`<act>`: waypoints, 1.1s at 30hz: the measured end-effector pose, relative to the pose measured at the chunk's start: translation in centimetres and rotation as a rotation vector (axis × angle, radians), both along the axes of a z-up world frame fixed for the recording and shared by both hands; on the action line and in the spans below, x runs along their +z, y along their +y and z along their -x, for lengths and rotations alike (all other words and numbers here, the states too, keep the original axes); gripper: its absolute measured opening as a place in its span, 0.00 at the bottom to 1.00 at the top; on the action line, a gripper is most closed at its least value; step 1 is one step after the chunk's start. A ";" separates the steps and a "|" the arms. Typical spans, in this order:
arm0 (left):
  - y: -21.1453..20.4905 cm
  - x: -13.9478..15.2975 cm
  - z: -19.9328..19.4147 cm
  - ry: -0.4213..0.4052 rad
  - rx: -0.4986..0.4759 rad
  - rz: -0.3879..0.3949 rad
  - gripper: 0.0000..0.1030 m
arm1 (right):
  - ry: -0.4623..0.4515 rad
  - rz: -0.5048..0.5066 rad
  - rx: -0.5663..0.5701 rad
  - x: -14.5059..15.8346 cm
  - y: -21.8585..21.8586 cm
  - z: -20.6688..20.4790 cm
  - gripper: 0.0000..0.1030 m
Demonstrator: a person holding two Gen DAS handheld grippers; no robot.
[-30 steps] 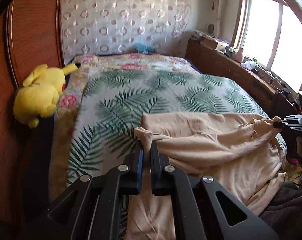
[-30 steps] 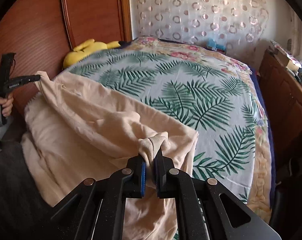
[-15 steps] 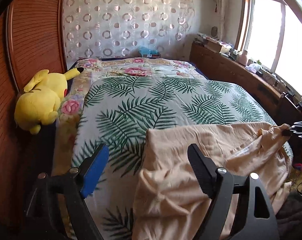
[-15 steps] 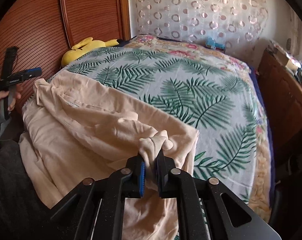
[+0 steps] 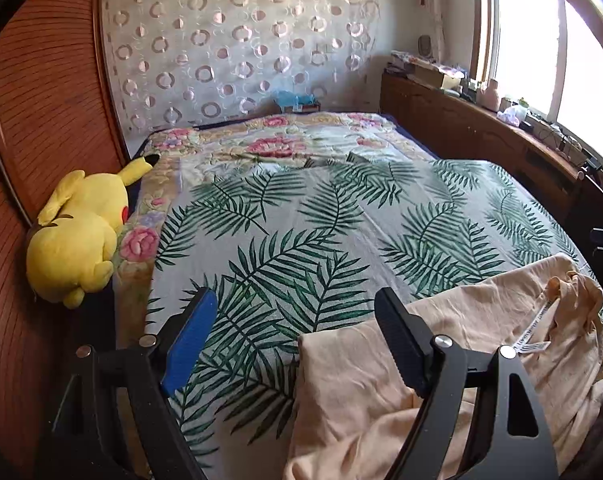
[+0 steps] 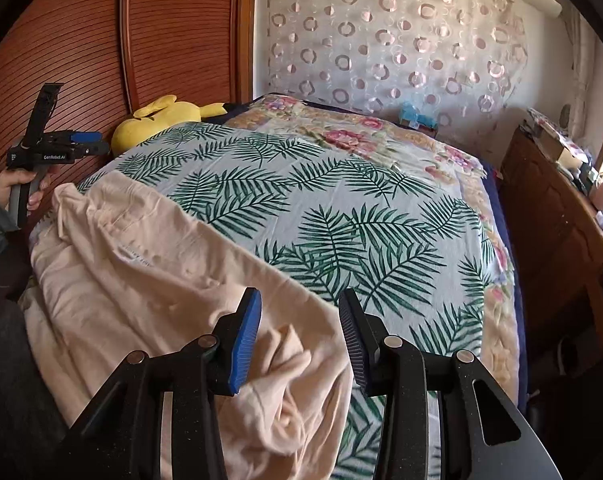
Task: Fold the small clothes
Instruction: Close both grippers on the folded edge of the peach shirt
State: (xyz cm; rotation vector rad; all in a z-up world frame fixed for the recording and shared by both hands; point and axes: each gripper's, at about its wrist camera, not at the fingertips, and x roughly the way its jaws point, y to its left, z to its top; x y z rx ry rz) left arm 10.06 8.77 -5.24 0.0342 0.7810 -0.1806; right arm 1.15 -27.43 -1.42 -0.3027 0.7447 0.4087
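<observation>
at the far left of the left wrist view a yellow plush toy lies against the ribbed wooden wall panel, on the bed's edge. next comes the leaf-print bedspread, covering most of the bed, with a floral blanket at its far end. the left gripper stands wide open over the spread, nothing between its fingers; the near corner of the peach garment lies just under its right-hand finger, not pinched. the garment stretches rightward along the bed's near edge, a white label showing near its bunched far corner.

in the right wrist view, a hand at the far left carries the other tool by the wooden panel. the peach garment spreads from there across the near side of the bed. the right gripper is opening, its jaws partway apart, with a rumpled fold of the garment lying loose between them, the pads off the cloth.
</observation>
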 end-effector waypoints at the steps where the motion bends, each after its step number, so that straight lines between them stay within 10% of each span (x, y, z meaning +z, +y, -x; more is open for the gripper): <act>1: 0.0 -0.3 -0.3 0.012 -0.002 -0.002 0.79 | 0.003 0.001 -0.006 -0.3 0.0 -0.4 0.41; 11: -0.1 -4.6 -1.0 0.160 -0.029 -0.016 0.79 | 0.086 -0.001 -0.074 -3.9 -1.4 -4.5 0.42; 28: 0.7 -2.8 -1.3 0.138 -0.050 0.032 0.79 | 0.153 -0.039 -0.126 -6.0 -2.8 -6.4 0.57; 33: 0.6 -3.4 -2.2 0.186 -0.104 0.026 0.56 | 0.161 -0.030 -0.113 -6.0 -2.7 -6.2 0.57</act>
